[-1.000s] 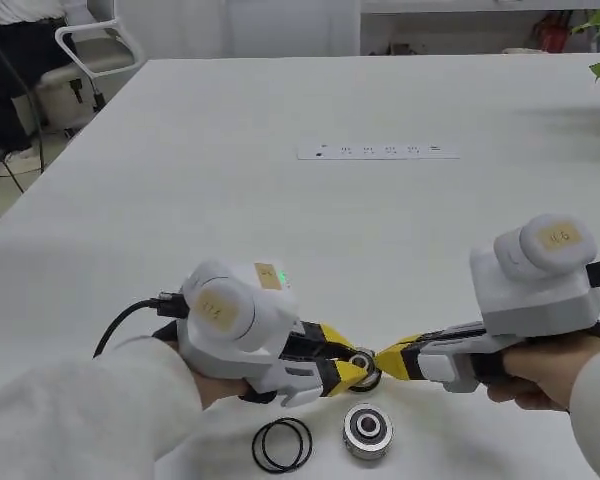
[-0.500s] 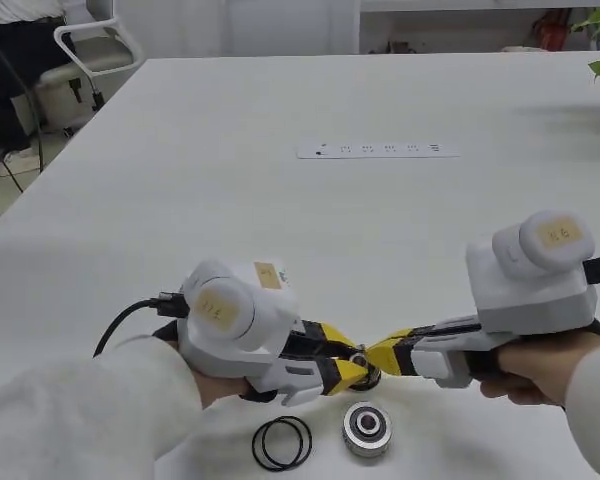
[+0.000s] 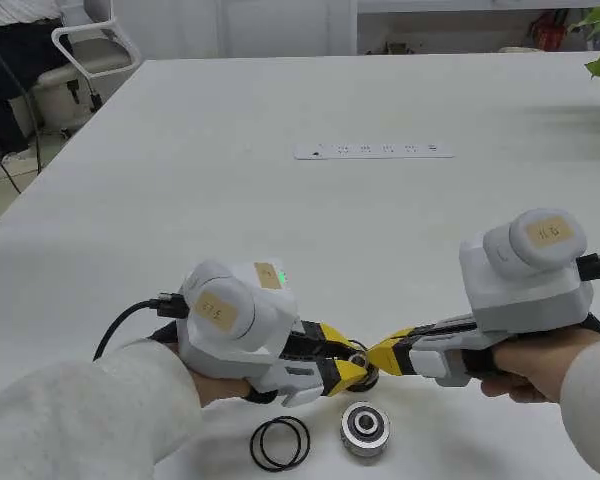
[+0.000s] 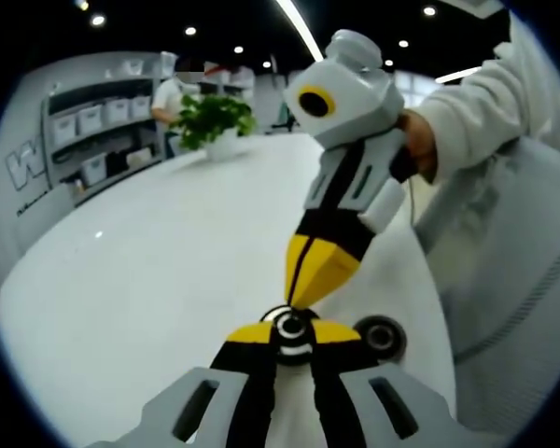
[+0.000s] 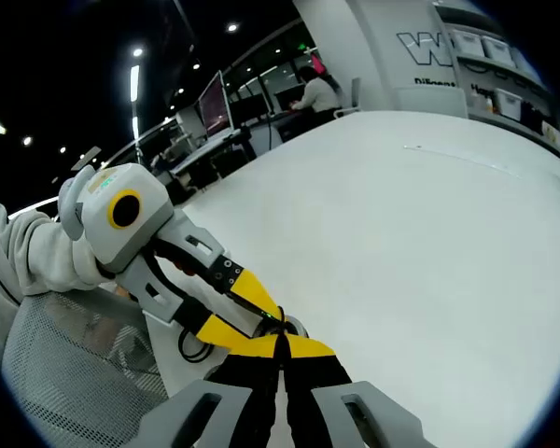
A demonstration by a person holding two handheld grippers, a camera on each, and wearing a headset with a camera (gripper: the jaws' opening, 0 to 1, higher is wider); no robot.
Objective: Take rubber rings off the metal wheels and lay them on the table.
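Broad bare tabletop [image 3: 230, 180] ahead; power strip [image 3: 375, 151] midway.

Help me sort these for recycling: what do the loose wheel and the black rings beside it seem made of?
The wheel looks like bare steel: silvery, glossy, with bright glints. The rings are probably rubber: thin, matt black loops lying flat.

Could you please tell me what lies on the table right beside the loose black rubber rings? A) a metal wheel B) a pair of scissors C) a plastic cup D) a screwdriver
A: in the head view a loose metal wheel sits on the table just right of the black rubber rings, apart from them.
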